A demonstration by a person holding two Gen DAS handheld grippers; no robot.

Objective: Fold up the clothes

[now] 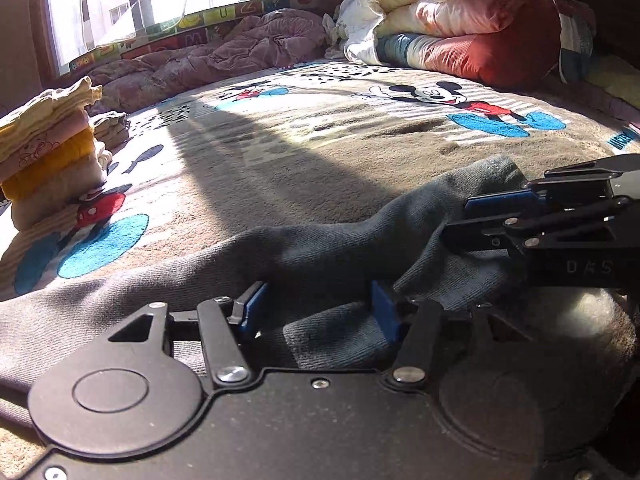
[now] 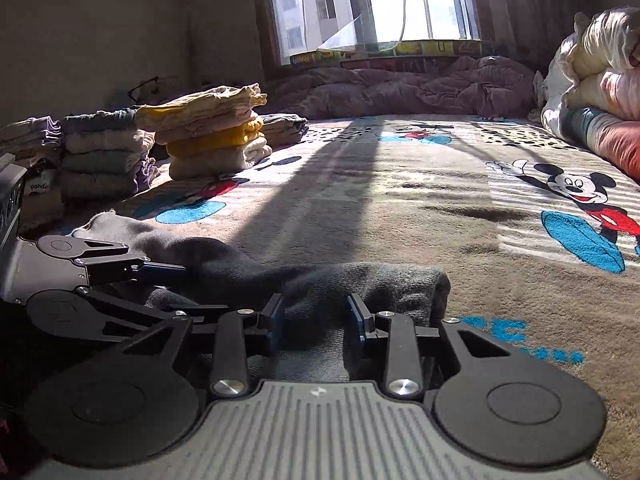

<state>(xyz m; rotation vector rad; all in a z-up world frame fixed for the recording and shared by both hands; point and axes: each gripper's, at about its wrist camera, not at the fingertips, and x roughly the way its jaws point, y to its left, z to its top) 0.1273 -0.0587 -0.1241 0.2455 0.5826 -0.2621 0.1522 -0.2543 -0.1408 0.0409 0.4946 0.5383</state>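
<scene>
1. A dark grey ribbed knit garment (image 1: 328, 240) lay crumpled across the near edge of the bed's Mickey Mouse blanket (image 1: 360, 136).
2. The left tool (image 1: 316, 304) stood spread — its blue pads (image 1: 386, 310) astride a fold of the cloth.
3. The right tool (image 2: 316, 312) was spread too, cloth bunched between its fingers.
4. Stacks of folded yellow and cream clothes (image 2: 216, 136) sat well apart, near the window (image 2: 372, 4).

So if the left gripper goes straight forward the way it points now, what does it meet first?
The dark grey knit garment: it is bunched directly ahead of the open left gripper, probably already between its fingers. Behind it lies only the Mickey Mouse printed blanket.
</scene>
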